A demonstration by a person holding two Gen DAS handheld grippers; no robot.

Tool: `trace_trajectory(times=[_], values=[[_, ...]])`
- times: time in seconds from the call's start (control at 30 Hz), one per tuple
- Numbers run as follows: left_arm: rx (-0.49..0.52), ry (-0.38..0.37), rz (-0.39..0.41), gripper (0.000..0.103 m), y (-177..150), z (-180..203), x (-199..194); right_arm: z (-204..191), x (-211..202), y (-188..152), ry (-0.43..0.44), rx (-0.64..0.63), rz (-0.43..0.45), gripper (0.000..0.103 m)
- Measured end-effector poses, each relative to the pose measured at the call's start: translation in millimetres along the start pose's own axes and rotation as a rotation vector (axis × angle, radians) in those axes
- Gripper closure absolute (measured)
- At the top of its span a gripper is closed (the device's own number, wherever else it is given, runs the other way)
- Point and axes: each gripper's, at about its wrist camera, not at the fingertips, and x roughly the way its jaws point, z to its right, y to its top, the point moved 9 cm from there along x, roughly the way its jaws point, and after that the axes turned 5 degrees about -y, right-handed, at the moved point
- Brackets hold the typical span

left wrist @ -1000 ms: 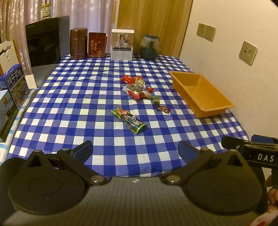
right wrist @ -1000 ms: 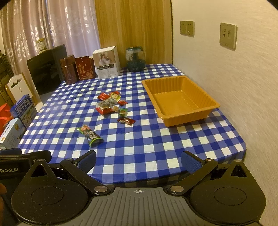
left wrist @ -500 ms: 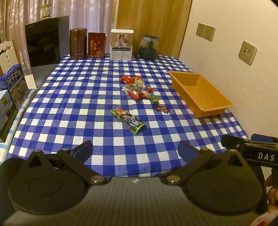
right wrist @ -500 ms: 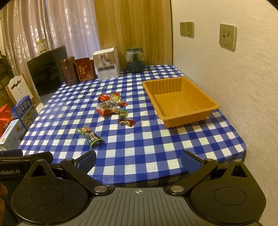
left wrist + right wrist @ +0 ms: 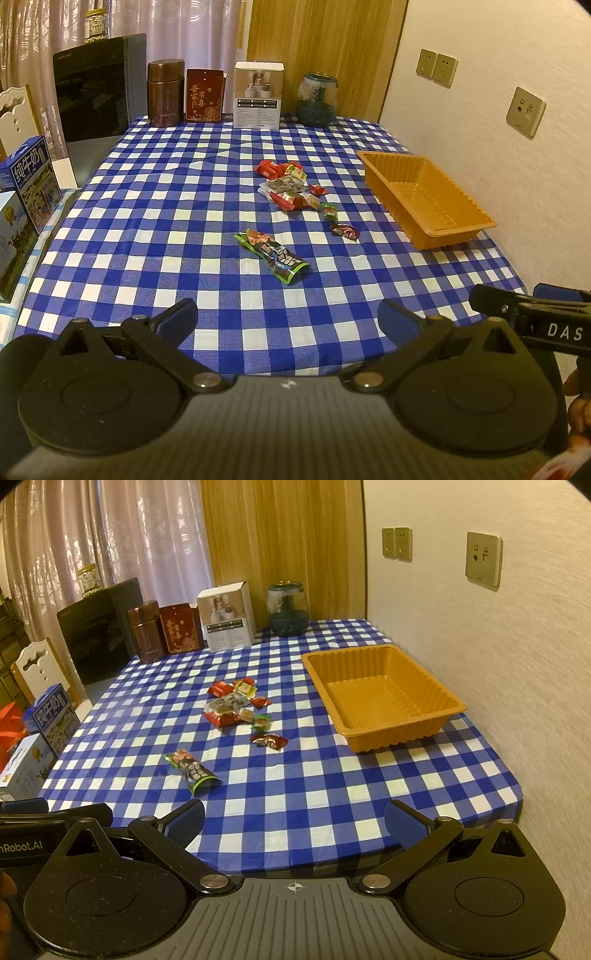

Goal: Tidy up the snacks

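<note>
- Two grippers hovered at the near edge of the table (image 5: pixel 155 206), each with its blue-padded fingers spread wide apart and nothing between them: the left gripper (image 5: pixel 288 317) and the right gripper (image 5: pixel 295 818).
- Covering the table was a blue-and-white checked cloth.
- One green-and-black snack packet (image 5: pixel 273 255) lay flat and alone on the cloth, nearest the grippers, its long axis running diagonally.
- Farther back lay a loose cluster of snack packets (image 5: pixel 286 188), mostly red and clear wrappers, touching or overlapping one another.
- Between that cluster and the tray lay a small green-wrapped candy (image 5: pixel 330 211) and, just beside it, a dark red wrapped candy (image 5: pixel 345 231); a small red candy (image 5: pixel 318 189) sat at the cluster's right edge.
- An orange plastic tray (image 5: pixel 384 734) with ribbed walls stood on the right side of the table, close to the wall, with no snack inside it.
- Along the far edge stood a brown canister (image 5: pixel 165 93), a red box (image 5: pixel 204 95) with gold characters, a white carton (image 5: pixel 258 95) and a glass jar (image 5: pixel 317 99).
- Blue milk cartons (image 5: pixel 33 181) stood off the table's left side.
- Part of the right gripper's body, and a fingertip of the hand holding it, showed at the right edge of the left wrist view.
</note>
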Motion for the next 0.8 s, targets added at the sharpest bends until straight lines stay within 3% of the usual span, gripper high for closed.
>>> trace_trajectory(times=[0.8], values=[[0.000,-0.003,0.000,0.000,-0.6,-0.3,0.9,1.1,-0.7,2.2,0.001,0.004,0.004,0.000]])
